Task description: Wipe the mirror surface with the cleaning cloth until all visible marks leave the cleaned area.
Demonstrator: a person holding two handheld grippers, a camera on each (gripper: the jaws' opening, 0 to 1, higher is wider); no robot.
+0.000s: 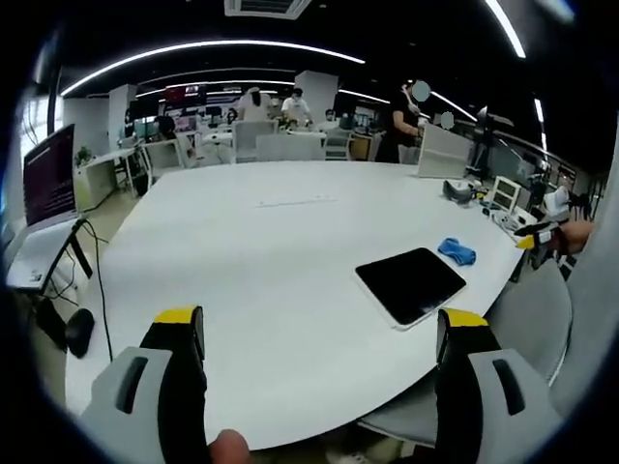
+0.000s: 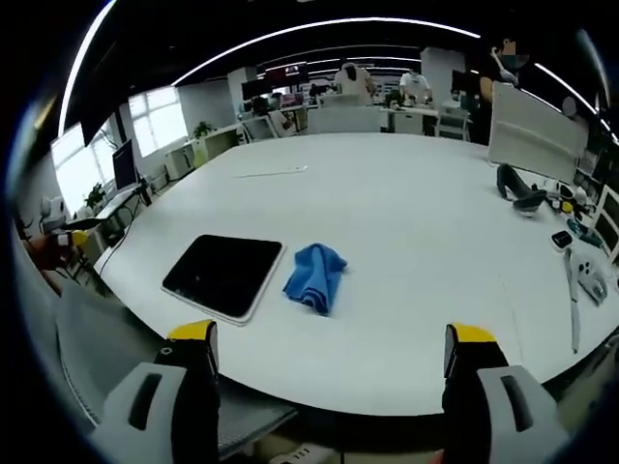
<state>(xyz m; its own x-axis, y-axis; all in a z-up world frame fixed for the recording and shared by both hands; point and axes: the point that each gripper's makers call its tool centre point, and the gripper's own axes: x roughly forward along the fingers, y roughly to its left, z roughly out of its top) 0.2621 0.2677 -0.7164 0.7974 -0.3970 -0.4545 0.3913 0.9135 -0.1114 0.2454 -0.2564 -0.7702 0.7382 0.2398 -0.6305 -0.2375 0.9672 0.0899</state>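
The mirror point(image 2: 224, 275) lies flat on the table point(image 2: 416, 242) near its edge, easy to reach. The cloth point(image 2: 316, 275) sits just beside it, ready to grab. Both the left gripper point(image 1: 319, 329) and right gripper point(image 2: 331, 343) have jaws wide apart, holding nothing.

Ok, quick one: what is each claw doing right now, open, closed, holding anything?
Left claw: open, holding nothing, above the white table.
Right claw: open, holding nothing; crumpled blue cleaning cloth lies untouched beside the flat dark rectangular mirror.
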